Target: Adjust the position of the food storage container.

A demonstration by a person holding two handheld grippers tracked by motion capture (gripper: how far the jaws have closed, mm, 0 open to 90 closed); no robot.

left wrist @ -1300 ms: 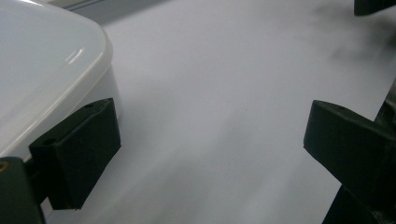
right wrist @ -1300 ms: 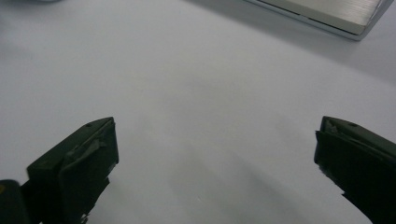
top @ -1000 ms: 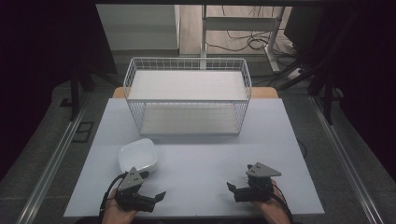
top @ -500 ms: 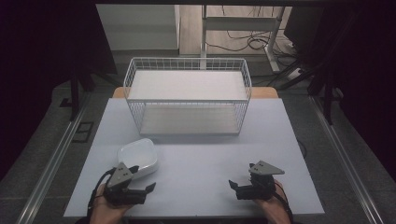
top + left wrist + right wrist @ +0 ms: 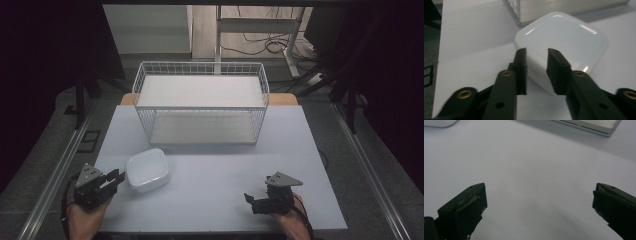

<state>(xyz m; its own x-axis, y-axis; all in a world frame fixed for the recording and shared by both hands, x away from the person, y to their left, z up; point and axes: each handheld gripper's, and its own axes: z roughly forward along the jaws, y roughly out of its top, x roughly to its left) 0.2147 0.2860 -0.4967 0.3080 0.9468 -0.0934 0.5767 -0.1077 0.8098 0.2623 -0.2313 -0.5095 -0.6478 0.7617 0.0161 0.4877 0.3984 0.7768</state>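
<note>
A white rounded-square container (image 5: 146, 170) lies on the pale table (image 5: 220, 170), left of middle near the front. My left gripper (image 5: 116, 179) sits just left of it, pointing at it. In the left gripper view the container (image 5: 564, 35) is close up, and my left gripper (image 5: 537, 53) is open with a narrow gap, its jaws flanking the container's near corner. I cannot tell whether they touch it. My right gripper (image 5: 248, 200) is at the front right, held by a hand. In its own view my right gripper (image 5: 539, 195) is wide open over bare table.
A white wire basket (image 5: 200, 65) with a pale floor stands at the back middle of the table; its base edge (image 5: 594, 125) lies at the top of the right gripper view. Metal rails (image 5: 55, 175) run along both sides, and beyond them is dark floor.
My left gripper has moved left along the front edge and turned toward the container. The right gripper has barely shifted. The container stays put.
</note>
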